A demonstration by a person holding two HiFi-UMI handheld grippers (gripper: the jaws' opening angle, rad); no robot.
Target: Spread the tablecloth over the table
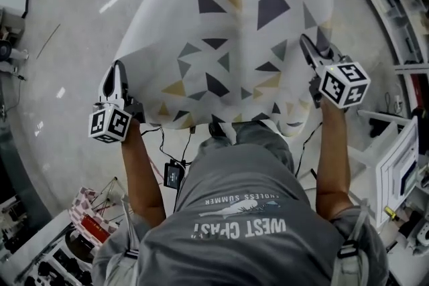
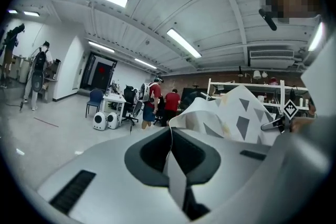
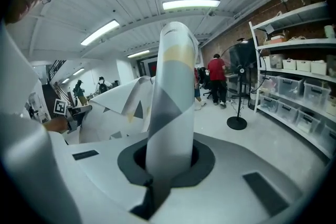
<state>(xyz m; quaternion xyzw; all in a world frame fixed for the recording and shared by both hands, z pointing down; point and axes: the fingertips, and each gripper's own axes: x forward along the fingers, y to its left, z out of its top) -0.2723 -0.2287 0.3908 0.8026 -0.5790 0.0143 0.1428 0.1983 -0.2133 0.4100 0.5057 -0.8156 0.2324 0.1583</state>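
Tablecloth (image 1: 228,30), white w/ grey & yellow triangles, is held out in front of the person, above the grey floor (image 1: 74,63). L gripper (image 1: 118,77) is closed on its near left corner; a thin edge of cloth is pinched btw the jaws. R gripper (image 1: 310,50) is closed on the near right corner, where a rolled fold of cloth stands up from the jaws.
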